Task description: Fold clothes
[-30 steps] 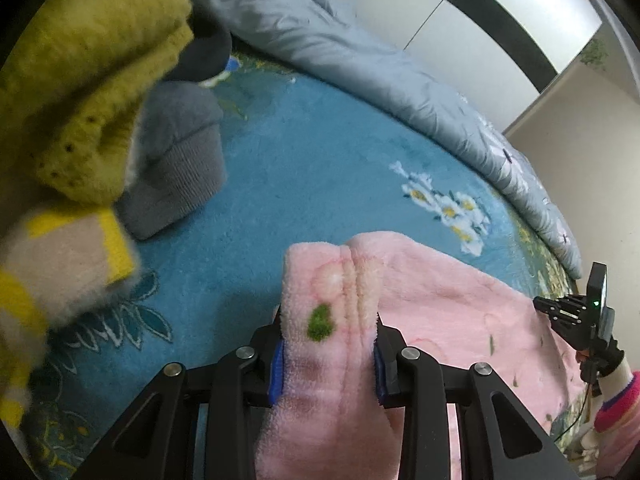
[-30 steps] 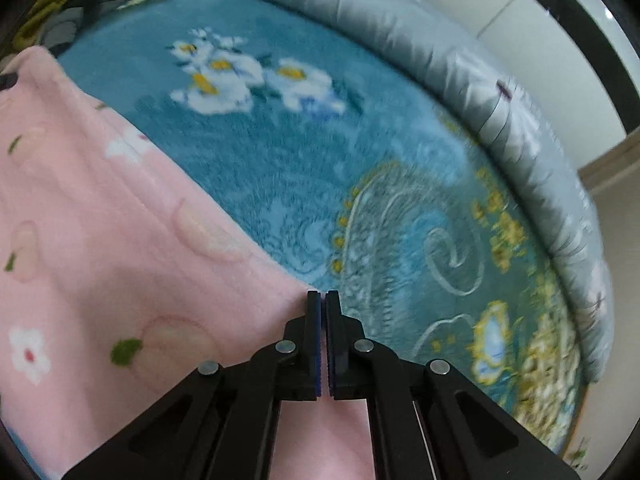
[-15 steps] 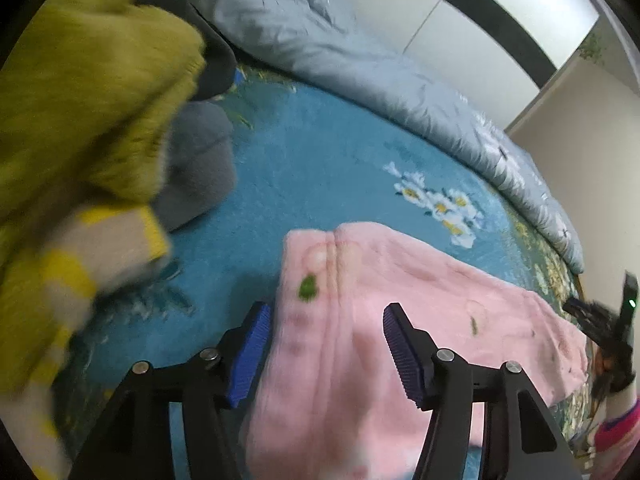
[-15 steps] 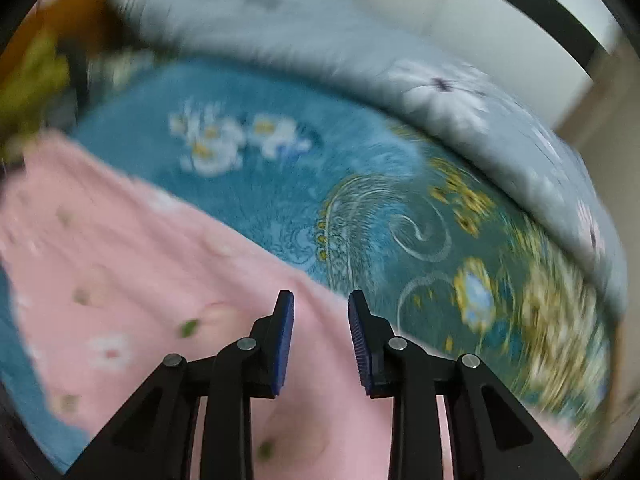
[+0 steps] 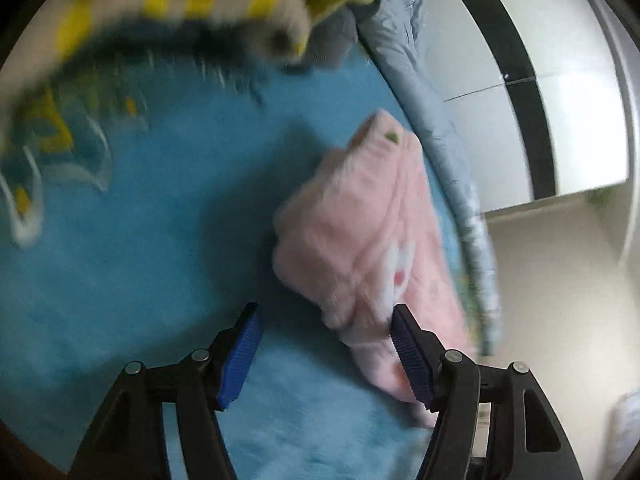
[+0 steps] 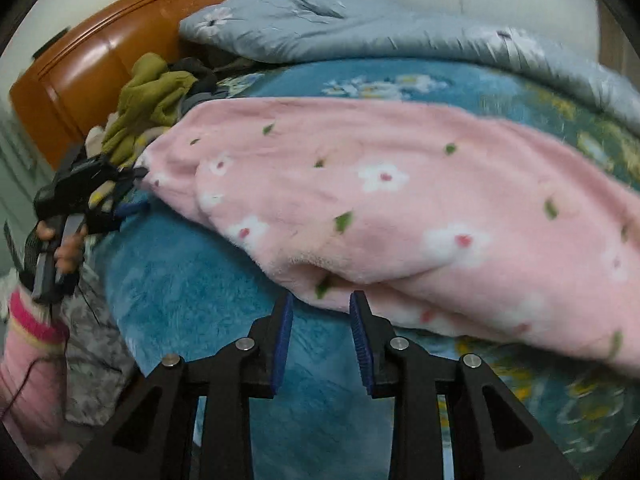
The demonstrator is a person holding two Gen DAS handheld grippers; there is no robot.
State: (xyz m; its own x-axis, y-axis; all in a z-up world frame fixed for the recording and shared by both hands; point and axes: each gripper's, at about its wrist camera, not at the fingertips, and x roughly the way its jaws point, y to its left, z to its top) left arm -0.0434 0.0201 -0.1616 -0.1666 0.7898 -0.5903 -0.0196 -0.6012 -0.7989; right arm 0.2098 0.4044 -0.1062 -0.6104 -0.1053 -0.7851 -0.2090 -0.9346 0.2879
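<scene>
Nearest to you, your left gripper (image 5: pixel 324 316) is standing with its blue pads (image 5: pixel 240 356) spread wide, having just been opening; nothing is pinched between them, and only blue blanket (image 5: pixel 132 240) is showing in the gap. Its right pad is sitting just beside the near edge of the pink garment (image 5: pixel 360 224), which is lying folded and bunched on the blanket. Your right gripper (image 6: pixel 322 306) is likewise parting, its pads (image 6: pixel 282 340) gripping nothing, with the garment's (image 6: pixel 400 208) hem lying just past the fingertips. From this side the flowered pink garment is stretching across the blanket (image 6: pixel 188 292) in a long band. To its left, your left hand (image 6: pixel 64 248), in a pink sleeve (image 6: pixel 28 344), is holding the other gripper (image 6: pixel 100 188) near the garment's far end. Farther back, a heap of olive and yellow clothes (image 6: pixel 152 104) is resting against the wooden headboard (image 6: pixel 100 60), and a grey quilt (image 6: pixel 360 28) is running along the bed's far edge.
</scene>
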